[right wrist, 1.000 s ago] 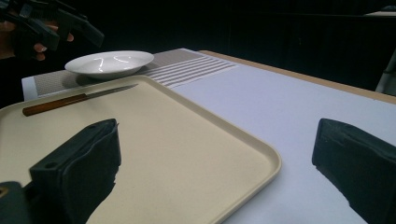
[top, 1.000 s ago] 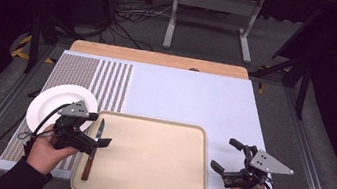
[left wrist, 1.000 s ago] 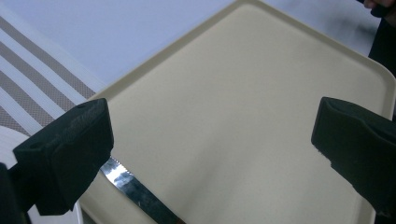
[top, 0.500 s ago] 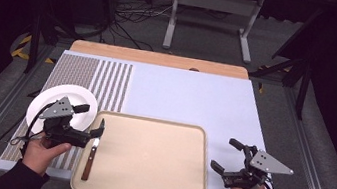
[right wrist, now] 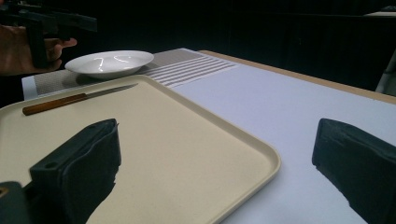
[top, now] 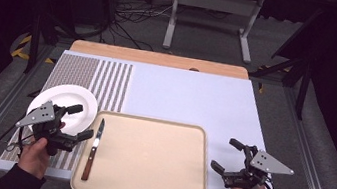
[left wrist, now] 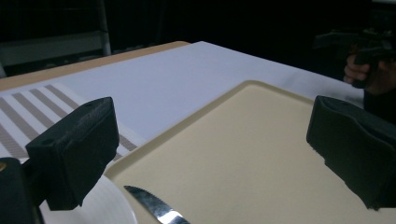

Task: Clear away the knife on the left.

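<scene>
A wooden-handled knife [top: 92, 151] lies along the left side of the beige tray [top: 147, 157], blade pointing away from me. My left gripper [top: 80, 122] is open just left of the knife, over the near edge of the white plate [top: 62, 99], with nothing between its fingers. In the left gripper view the knife tip [left wrist: 154, 208] shows low between the spread jaws, beside the plate [left wrist: 109, 207] and tray [left wrist: 261, 158]. My right gripper [top: 223, 154] rests open and empty on the mat right of the tray. The right gripper view shows the knife [right wrist: 70, 100] and plate [right wrist: 109, 63] across the tray [right wrist: 187, 135].
A pale mat [top: 191, 98] with a striped patch [top: 103, 79] at its left covers the table; a wooden strip [top: 161, 59] runs along the far edge. A metal stand [top: 212, 10] and cables sit on the floor beyond.
The left gripper, earlier closed around the knife, has opened and drawn back left toward the plate. The knife stays on the tray. The right gripper has not moved.
</scene>
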`<state>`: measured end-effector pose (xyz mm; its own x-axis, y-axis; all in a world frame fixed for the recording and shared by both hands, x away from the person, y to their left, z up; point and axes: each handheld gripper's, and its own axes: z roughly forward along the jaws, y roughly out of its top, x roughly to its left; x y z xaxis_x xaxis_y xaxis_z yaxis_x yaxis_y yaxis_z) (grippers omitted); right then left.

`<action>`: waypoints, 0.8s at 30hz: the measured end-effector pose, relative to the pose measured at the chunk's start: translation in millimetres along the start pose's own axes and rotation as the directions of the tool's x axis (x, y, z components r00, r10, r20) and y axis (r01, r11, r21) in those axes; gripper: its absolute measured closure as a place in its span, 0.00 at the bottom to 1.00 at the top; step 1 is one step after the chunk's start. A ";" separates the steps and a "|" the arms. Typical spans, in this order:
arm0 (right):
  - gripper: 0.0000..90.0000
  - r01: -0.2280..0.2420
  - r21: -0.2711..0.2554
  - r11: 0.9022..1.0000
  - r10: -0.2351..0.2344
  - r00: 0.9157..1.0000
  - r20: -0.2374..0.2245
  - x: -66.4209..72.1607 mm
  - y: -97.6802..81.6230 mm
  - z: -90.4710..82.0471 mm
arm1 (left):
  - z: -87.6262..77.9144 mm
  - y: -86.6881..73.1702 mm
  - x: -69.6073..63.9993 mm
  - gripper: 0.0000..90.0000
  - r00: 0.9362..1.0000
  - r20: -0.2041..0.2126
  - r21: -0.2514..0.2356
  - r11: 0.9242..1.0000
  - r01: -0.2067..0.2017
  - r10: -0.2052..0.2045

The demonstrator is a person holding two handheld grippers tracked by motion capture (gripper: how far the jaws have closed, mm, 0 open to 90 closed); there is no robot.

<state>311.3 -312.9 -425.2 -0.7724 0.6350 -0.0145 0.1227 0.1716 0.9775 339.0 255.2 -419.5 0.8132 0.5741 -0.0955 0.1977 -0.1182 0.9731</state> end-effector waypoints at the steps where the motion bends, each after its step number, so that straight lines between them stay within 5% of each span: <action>1: 0.02 -0.001 -0.001 1.000 0.001 1.000 0.000 -0.1 -0.2 0.0 | -1.1 -1.4 0.8 0.04 1.000 0.006 0.003 1.000 -0.005 0.005; 10: 0.02 0.013 -0.041 0.999 -0.012 1.000 0.019 -3.4 -3.5 -3.9 | -11.3 -20.4 6.4 0.04 1.000 0.020 -0.021 1.000 0.020 -0.019; 24: 0.01 -0.001 -0.032 0.999 0.001 1.000 0.017 -6.1 -7.2 -2.0 | -20.5 -37.9 11.9 0.04 1.000 0.006 -0.005 1.000 -0.002 0.002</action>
<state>313.9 -319.5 -431.7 -0.7615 0.6480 -0.0167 0.1034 0.1468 0.9837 330.0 283.1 -453.2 0.8168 0.5692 -0.0943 0.1928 -0.1152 0.9745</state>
